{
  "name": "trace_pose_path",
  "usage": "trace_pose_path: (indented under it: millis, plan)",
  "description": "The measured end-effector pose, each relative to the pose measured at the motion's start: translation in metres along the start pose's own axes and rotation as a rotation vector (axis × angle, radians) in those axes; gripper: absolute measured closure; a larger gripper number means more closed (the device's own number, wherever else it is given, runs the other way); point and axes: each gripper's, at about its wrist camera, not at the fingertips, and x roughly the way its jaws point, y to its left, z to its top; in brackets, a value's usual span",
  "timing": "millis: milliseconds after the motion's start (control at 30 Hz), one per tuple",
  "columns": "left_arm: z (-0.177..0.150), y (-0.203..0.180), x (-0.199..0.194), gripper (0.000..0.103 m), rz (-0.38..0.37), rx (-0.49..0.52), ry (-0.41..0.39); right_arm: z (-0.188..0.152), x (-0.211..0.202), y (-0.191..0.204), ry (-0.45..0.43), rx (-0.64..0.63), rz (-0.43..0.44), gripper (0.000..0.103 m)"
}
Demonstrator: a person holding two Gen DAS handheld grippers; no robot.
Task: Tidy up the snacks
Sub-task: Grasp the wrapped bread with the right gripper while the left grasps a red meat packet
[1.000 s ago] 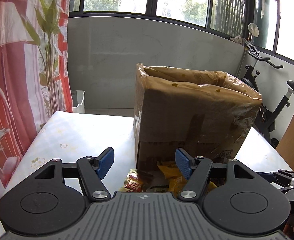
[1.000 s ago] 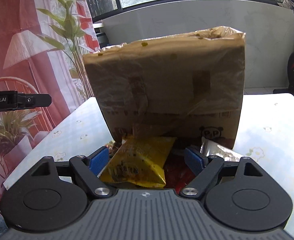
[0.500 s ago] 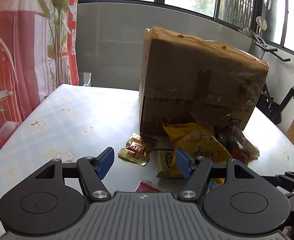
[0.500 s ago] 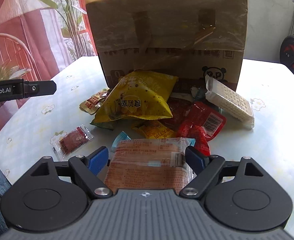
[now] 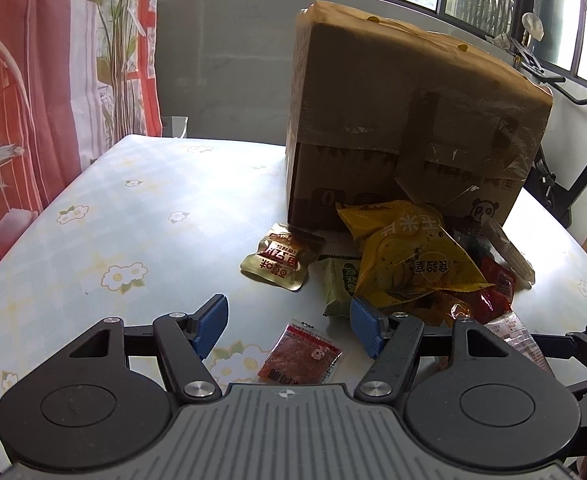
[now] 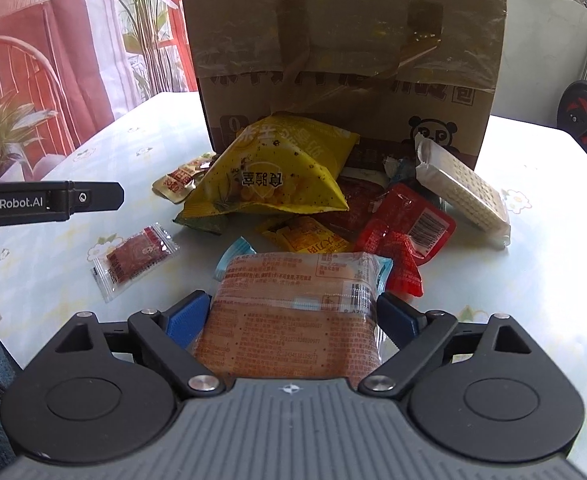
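The right gripper [image 6: 291,318] straddles a flat orange wafer packet [image 6: 293,312] in clear crinkly film, its jaws opening, the blue pads [image 6: 185,318] at the packet's two long sides; whether they still press it cannot be told. The packet lies on the table with its long axis running straight away from the gripper, its far sealed end pointing toward the cardboard box [image 6: 345,52].

Just beyond that end sit a small yellow sachet [image 6: 305,236] and a glossy red pouch [image 6: 409,232], then a puffy yellow snack bag [image 6: 277,172] leaning at the foot of the box. Farther right lies a white ridged cracker pack [image 6: 461,196], angled away.

The left gripper [image 5: 289,324] hangs with jaws partly apart and nothing between its pads. A small square clear sachet [image 5: 299,360] with red filling lies flat on the flowered tablecloth [image 5: 113,240] just below and between them. Ahead of it rests a gold foil pouch [image 5: 281,260], beside a green packet [image 5: 341,284] tucked under the yellow bag.
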Motion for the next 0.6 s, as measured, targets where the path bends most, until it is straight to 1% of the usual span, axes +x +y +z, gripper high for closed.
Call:
trace_pose_path:
  millis: [67, 267, 333, 367, 400, 467, 600]
  plan:
    - [-0.001, 0.0, 0.001, 0.033, 0.001, 0.001, 0.002, -0.002, 0.001, 0.003, 0.001, -0.019, -0.011, 0.01]
    - [-0.008, -0.005, 0.009, 0.033, -0.011, 0.025, 0.03, -0.006, 0.004, 0.0, -0.011, -0.033, 0.003, 0.01]
    - [-0.012, -0.007, 0.013, 0.033, -0.01, 0.046, 0.042, -0.006, 0.003, -0.001, -0.013, -0.031, 0.012, 0.013]
    - [-0.014, -0.008, 0.015, 0.034, -0.012, 0.054, 0.045, -0.005, 0.001, -0.001, -0.017, -0.029, 0.021, 0.019]
    - [-0.016, -0.009, 0.017, 0.034, -0.017, 0.067, 0.048, -0.005, 0.0, -0.001, -0.018, -0.032, 0.03, 0.022]
    - [-0.019, -0.013, 0.02, 0.034, -0.021, 0.094, 0.058, -0.004, -0.002, -0.002, -0.021, -0.032, 0.034, 0.024]
    - [-0.026, -0.016, 0.028, 0.034, -0.01, 0.125, 0.08, -0.003, -0.004, -0.011, -0.033, 0.013, 0.033, 0.025]
